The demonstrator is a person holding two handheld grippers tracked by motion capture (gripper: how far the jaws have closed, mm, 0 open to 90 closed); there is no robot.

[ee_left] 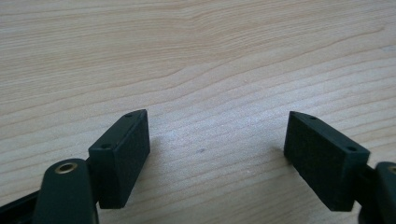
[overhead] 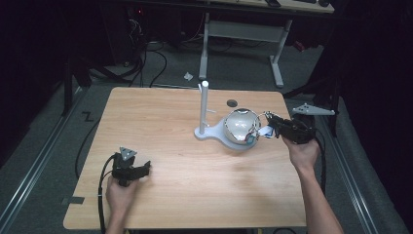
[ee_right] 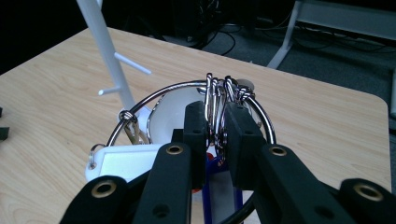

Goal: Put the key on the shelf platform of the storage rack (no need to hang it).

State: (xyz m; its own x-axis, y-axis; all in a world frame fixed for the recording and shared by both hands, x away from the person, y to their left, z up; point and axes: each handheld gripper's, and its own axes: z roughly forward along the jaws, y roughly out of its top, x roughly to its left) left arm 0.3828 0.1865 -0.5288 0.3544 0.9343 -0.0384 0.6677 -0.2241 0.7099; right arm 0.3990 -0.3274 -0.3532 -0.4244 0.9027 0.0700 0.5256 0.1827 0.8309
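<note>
My right gripper [overhead: 269,122] [ee_right: 215,120] is shut on a bunch of small metal rings on a large key ring [overhead: 262,118] [ee_right: 186,87]. A white tag [ee_right: 122,162] and a blue tag [ee_right: 218,189] hang from the ring. The ring is held just above a shiny metal bowl [overhead: 236,127] [ee_right: 172,110], at its right side. A white peg stand [overhead: 204,106] [ee_right: 100,29] rises just left of the bowl, two short pegs on its post. My left gripper [overhead: 145,167] [ee_left: 217,140] rests open on the table's front left, nothing between its fingers.
The wooden table [overhead: 160,126] [ee_left: 196,56] has a dark round hole [overhead: 232,103] near its far edge. Beyond it are a desk frame [overhead: 243,34] and cables on the floor. A grey plate [overhead: 311,110] sits above my right hand.
</note>
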